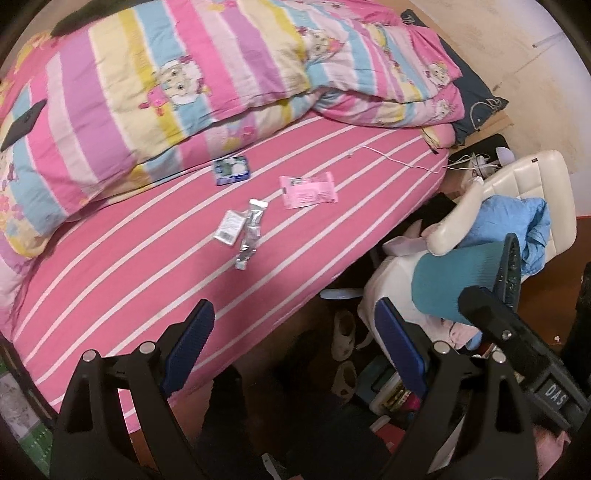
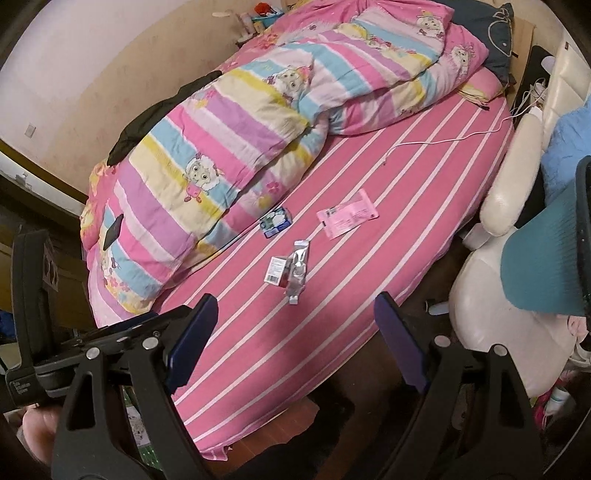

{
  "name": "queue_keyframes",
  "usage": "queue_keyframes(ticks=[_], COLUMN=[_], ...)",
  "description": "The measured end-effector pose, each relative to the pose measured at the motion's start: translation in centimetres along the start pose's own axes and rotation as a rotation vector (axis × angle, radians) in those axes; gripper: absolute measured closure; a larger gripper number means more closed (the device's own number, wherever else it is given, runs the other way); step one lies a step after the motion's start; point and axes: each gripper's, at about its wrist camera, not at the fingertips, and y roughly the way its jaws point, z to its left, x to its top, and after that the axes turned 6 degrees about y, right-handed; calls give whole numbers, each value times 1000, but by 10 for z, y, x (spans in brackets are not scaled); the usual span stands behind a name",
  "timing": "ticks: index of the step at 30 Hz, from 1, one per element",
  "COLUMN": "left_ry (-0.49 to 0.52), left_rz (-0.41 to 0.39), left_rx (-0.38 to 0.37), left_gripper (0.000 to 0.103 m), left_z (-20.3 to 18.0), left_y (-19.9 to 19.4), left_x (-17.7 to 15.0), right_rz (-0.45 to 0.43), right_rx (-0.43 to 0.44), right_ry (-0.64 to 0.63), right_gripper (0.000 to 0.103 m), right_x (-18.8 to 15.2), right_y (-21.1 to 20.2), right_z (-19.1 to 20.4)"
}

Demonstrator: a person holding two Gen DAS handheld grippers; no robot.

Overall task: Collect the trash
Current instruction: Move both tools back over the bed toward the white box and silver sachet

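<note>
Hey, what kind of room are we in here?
Almost certainly a bedroom: a bed with a pink striped sheet, a rumpled cartoon quilt and a dark pillow at its head. A white chair stands alongside.

I can't read the print on the pink wrapper from either wrist camera, it's too small. The silver wrapper overlaps one edge of the small flat packet, so that side is hidden from me. The blue packet sits just beside the striped duvet; I can't tell whether its far edge is tucked under. The duvet covers most of the bed's far side. The white cable runs off the mattress edge, and I lose its end behind the white chair. The dark phone-like slab on the duvet is too blurred to name surely.
</note>
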Motion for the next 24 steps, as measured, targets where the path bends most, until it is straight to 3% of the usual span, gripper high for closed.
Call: queue_keyframes(ticks=[11,18,24], left_ry=[-73,-80,-82], left_rz=[58,107,146], left_rx=[11,37,40], left_gripper=[17,17,17], left_z=[51,71,88], left_y=[45,110,170], left_x=[8,31,51], right_rz=[55,125,182], right_rx=[-35,-20,-18], right_ry=[-1,-10,57], right_gripper=[17,20,23], right_x=[10,14,17], right_y=[55,127,186], right_z=[9,2,-19])
